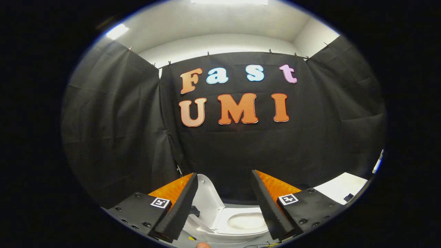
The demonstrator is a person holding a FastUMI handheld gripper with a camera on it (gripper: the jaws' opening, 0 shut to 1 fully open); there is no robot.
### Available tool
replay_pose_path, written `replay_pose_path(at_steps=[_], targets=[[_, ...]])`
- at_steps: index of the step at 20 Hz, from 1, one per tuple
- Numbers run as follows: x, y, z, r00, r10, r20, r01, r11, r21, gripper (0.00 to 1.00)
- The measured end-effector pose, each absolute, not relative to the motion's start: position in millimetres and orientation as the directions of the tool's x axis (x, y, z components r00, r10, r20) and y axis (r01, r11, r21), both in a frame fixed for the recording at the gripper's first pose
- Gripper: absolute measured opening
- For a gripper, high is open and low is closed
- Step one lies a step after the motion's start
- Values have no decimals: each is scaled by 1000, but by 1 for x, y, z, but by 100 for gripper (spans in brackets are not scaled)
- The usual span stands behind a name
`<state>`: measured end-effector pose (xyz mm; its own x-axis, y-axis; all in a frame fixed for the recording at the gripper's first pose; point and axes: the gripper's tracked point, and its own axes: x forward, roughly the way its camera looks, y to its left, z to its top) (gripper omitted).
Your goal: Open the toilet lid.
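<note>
A small white toilet (241, 224) sits low between my two fingers and a little beyond them. Its lid (206, 198) stands raised, leaning up by the left finger, and the seat ring with the bowl opening (246, 220) lies uncovered. My gripper (224, 179) is open, its fingers spread wide with nothing held between them. The left finger's inner pad (181, 206) is close to the raised lid; whether it touches I cannot tell.
Black cloth walls close the booth behind and on both sides. A white flat surface (341, 187) lies beyond the right finger. A fingertip of a person (203, 245) shows at the very bottom, beside thin cables (258, 246) on the grey floor.
</note>
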<state>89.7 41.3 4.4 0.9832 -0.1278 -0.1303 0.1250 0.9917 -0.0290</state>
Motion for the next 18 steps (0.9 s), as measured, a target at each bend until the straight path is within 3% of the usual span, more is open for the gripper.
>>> replay_pose_path(at_steps=[18], targets=[[86, 38, 7, 984, -129, -123, 126, 992, -27, 99]])
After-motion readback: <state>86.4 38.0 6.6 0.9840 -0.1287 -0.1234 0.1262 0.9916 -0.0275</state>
